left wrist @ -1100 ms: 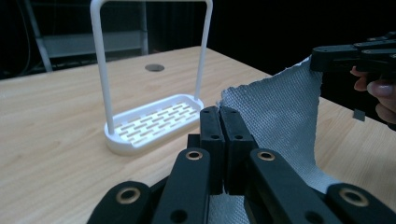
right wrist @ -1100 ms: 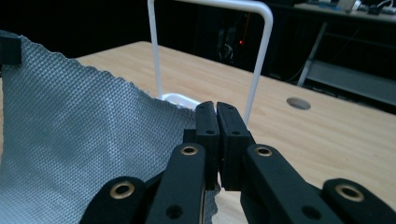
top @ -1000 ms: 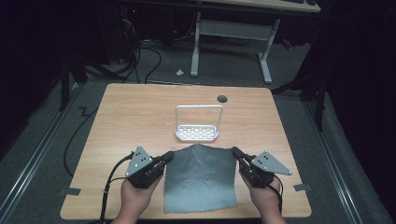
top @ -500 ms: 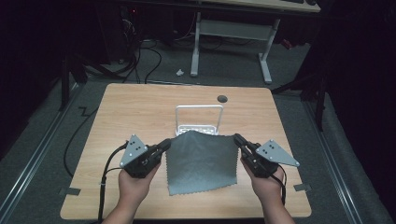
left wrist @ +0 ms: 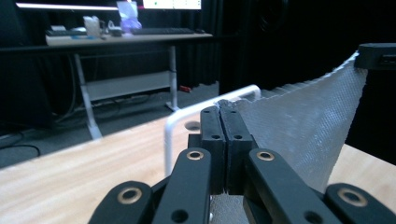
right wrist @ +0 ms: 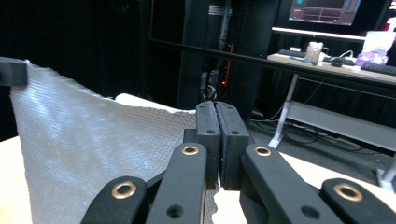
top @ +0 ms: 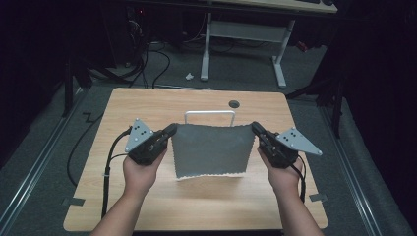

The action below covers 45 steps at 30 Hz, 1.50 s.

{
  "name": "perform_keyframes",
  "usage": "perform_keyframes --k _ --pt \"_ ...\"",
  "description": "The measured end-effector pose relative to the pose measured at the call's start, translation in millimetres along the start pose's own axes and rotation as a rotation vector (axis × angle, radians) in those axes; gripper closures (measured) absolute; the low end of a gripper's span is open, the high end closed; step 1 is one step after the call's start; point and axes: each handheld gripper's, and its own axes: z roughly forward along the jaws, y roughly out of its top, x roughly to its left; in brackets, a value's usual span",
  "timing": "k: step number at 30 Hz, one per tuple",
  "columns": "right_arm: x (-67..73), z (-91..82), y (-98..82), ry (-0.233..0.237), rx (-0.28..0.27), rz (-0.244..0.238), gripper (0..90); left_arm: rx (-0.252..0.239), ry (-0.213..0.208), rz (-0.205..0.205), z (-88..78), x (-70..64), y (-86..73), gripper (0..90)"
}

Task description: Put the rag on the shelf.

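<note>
Held up over the light wooden table [top: 147, 105]: a grey, fine-waffled square cloth with pinked edges [top: 212, 150], stretched flat between two grippers and hanging clear of the tabletop, lower hem casting a shadow on the wood below. Left of the cloth, the left black two-jaw gripper [top: 170, 131], clenched tight on the upper left corner, grey three-cornered plate on top, cable trailing off toward the near left edge of the table. Gripped from beneath by the left hand [top: 140, 172]. Right of the cloth, the right black two-jaw gripper [top: 255, 129], likewise pinching the upper right corner, carried by the right hand [top: 282, 174]. Just behind the cloth's top edge, a white wire rack with a looped handle [top: 210, 115], mostly hidden, handle peeking above the fabric. Further behind the cloth, a small round dark hole [top: 234, 103] in the tabletop. From the left gripper view: jaws pressed together with a tuft of fabric [left wrist: 299, 121] nipped at the tips, weave running off to the far gripper's tip. From the right gripper view: same story, jaws closed flat on the cloth's corner, fabric [right wrist: 93, 140] spreading away leftward, slightly sagging along the top.
</note>
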Motion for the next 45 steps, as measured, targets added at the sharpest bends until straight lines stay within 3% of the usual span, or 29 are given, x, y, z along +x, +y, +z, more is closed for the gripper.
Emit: perform_keyframes --k 9,16,22,27,31,32,35,39,45 --pt "-10.5 21.7 19.6 -0.031 -0.014 -0.045 89.7 -0.018 0.060 0.042 19.1 14.2 24.5 89.3" --pt "-18.9 39.2 30.0 -0.046 -0.016 -0.050 89.7 -0.003 0.082 0.055 34.7 24.3 33.2 89.3" --pt "-28.5 53.9 37.7 -0.062 -0.006 -0.044 89.7 0.016 0.095 0.094 52.6 33.6 42.4 89.2" --pt "-37.1 73.4 42.2 -0.069 0.020 -0.056 89.7 0.036 0.124 0.068 69.4 46.0 46.2 89.2" --pt "-42.4 93.8 45.0 -0.090 0.053 -0.104 89.6 0.076 0.149 0.060 85.6 54.9 44.2 89.2" --pt "-43.7 98.2 45.4 -0.096 0.059 -0.115 89.6 0.094 0.145 0.029 93.8 59.6 40.7 89.2" --pt "-46.8 106.0 44.0 -0.106 0.073 -0.127 89.6 0.114 0.134 0.007 100.9 64.2 36.7 89.2" --pt "-57.9 124.8 26.6 -0.106 0.144 -0.137 89.6 0.188 0.113 0.034 114.2 68.6 24.2 89.2" --pt "-65.0 133.5 5.2 -0.078 0.181 -0.105 89.6 0.214 0.087 0.028 117.3 72.0 12.9 89.2"
